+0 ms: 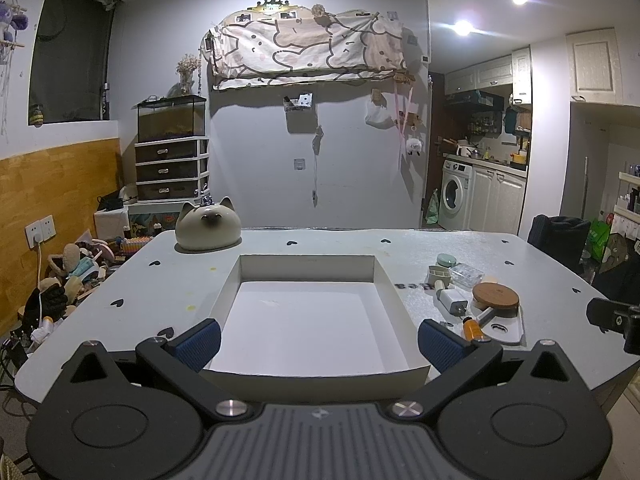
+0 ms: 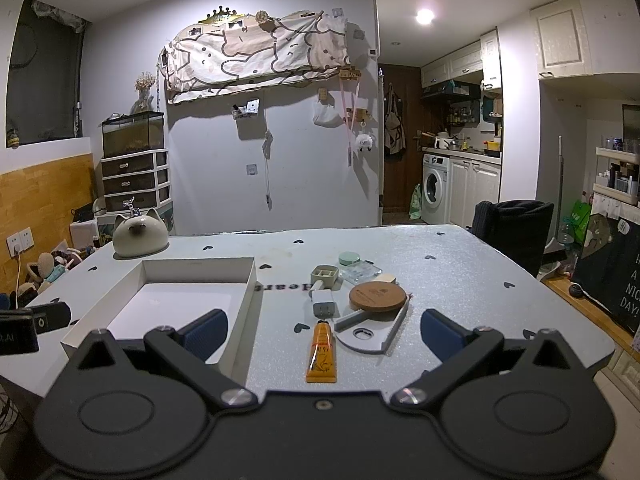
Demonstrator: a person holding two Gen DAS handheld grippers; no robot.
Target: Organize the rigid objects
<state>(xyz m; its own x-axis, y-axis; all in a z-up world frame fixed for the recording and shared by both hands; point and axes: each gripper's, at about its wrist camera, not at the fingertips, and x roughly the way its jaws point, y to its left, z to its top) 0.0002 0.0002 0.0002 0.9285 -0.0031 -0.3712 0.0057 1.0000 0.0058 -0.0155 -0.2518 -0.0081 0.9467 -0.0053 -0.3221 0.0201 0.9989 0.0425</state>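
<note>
A cat-shaped pot [image 1: 208,224] sits at the far left of the grey table [image 2: 460,272], behind the shallow white box [image 1: 308,320]. Right of the box lies a cluster: orange tube [image 2: 322,354], white plug [image 2: 325,303], round wooden lid [image 2: 378,297], grey cutter [image 2: 372,330], all outside the box. Left gripper [image 1: 318,344] hangs spread wide over the box's near wall, holding nothing; right gripper [image 2: 324,334] gapes over the tube, touching nothing.

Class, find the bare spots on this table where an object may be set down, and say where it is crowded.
Free: inside the white box, which holds nothing; the strip between the box and the orange tube; the far table behind the green round case. Crowded: the cluster around the wooden lid and the white charger.
</note>
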